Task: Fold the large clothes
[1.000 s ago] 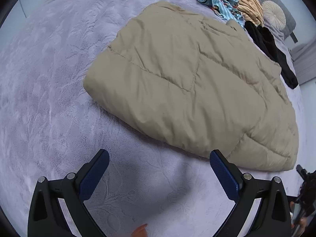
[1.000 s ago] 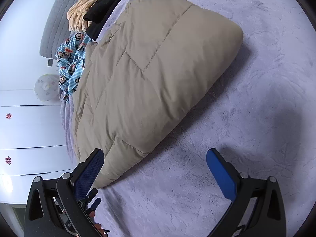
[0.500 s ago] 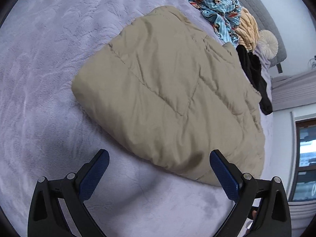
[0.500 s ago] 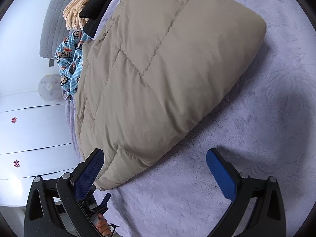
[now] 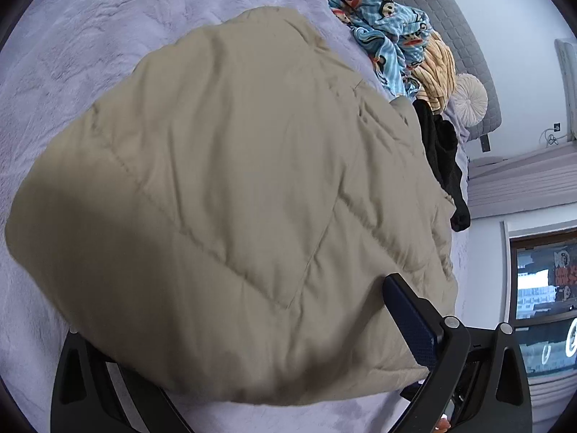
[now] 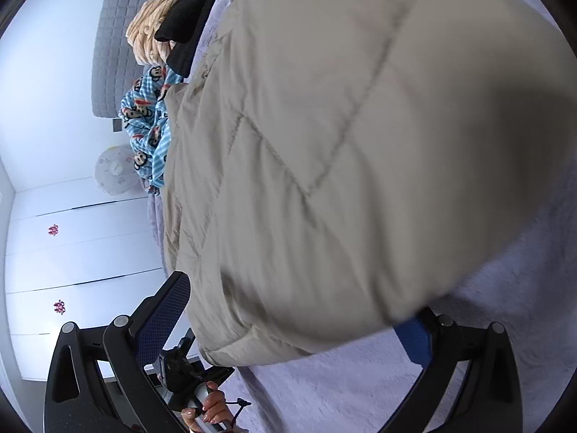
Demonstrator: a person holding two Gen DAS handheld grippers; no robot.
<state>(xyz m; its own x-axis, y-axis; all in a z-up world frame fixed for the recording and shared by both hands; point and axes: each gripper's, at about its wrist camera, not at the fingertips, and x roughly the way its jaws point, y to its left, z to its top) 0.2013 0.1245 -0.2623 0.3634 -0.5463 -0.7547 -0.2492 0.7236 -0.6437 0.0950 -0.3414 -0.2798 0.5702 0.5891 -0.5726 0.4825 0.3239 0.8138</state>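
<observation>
A folded beige quilted coat (image 5: 234,198) lies on the lilac bed cover (image 5: 72,29) and fills both views; it also shows in the right wrist view (image 6: 360,162). My left gripper (image 5: 245,328) is open, its jaws straddling the coat's near edge; the left finger is hidden under the fabric. My right gripper (image 6: 299,324) is open too, jaws on either side of the coat's near edge, with the bed cover (image 6: 342,389) below.
A blue monkey-print garment (image 5: 375,25), a tan garment (image 5: 432,68) and a black garment (image 5: 443,158) lie beyond the coat by the grey headboard (image 5: 458,25). A round cushion (image 5: 468,97) sits there. White cupboards (image 6: 72,252) stand beside the bed.
Both grippers have moved forward to the coat, which now fills the views and lies between their open jaws. Jaw widths are unchanged.
</observation>
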